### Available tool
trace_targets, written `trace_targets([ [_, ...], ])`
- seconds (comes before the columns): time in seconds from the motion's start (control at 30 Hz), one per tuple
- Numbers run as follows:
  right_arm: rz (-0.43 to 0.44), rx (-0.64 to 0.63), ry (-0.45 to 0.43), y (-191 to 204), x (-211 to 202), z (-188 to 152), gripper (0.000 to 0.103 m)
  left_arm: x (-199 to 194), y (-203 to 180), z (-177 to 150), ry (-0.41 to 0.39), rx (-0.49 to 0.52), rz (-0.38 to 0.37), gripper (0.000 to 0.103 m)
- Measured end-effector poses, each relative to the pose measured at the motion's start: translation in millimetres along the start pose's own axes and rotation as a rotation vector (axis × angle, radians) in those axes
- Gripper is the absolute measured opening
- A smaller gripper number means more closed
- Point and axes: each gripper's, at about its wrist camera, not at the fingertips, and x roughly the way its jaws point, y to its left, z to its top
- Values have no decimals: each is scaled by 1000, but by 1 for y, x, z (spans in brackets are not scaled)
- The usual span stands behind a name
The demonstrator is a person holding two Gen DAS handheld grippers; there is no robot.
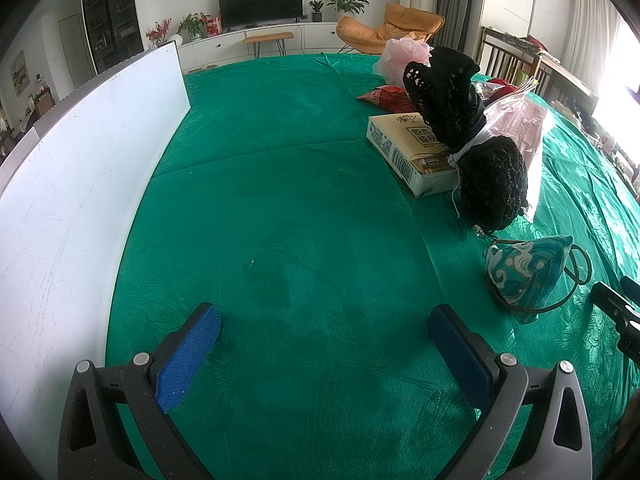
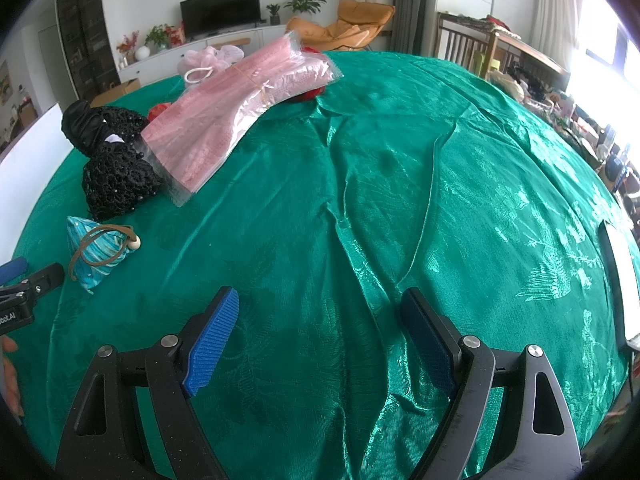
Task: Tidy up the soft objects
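Observation:
On the green tablecloth [image 1: 280, 200] lie several soft things. A black lace bundle [image 1: 476, 148] tied with white string leans on a tissue pack [image 1: 408, 152]. A teal pyramid pouch [image 1: 524, 272] with a brown cord sits close to it, right of my left gripper [image 1: 324, 332], which is open over bare cloth. In the right wrist view the pouch [image 2: 96, 252] is at the left, the black lace bundle [image 2: 116, 176] behind it, and a clear bag of pink cloth [image 2: 240, 108] beyond. My right gripper [image 2: 320, 320] is open above wrinkled cloth, nothing between its fingers.
A white board [image 1: 80, 184] stands along the table's left side. A pink mesh ball [image 1: 404, 58] and a red packet [image 1: 388, 98] lie farther back. A white flat object [image 2: 620, 272] lies at the right table edge. Chairs and a TV cabinet stand beyond the table.

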Motion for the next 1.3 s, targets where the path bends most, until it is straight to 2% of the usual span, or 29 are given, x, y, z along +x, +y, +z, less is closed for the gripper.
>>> trace_targets([
  [0.17,0,0,0,0,0,0,86,6,-3,5,9,22,-3,103],
  [0.3,0,0,0,0,0,0,86,7,5,11,78,46,-20,103],
  [0.5,0,0,0,0,0,0,86,3,25,1,6,47,-30,103],
  [0.87,10,0,0,1,-3,-2,86,5,27,2,3,37,-20,103],
  [0.9,28,7,0,1,-4,-2,86,4,26,1,3,37,-20,103],
  [0.93,91,36,-6,-1,-8,-2,86,4,26,1,3,37,-19,103],
  [1.03,363,91,-69,4,-28,-2,86,4,27,2,2,36,-19,103],
  [1.07,398,62,-80,13,-32,-1,86,4,27,2,2,35,-19,103],
  [1.17,436,-82,-64,55,-33,4,86,3,30,1,2,36,-20,103],
  [1.3,442,-155,67,98,1,19,85,3,29,1,2,36,-20,103],
])
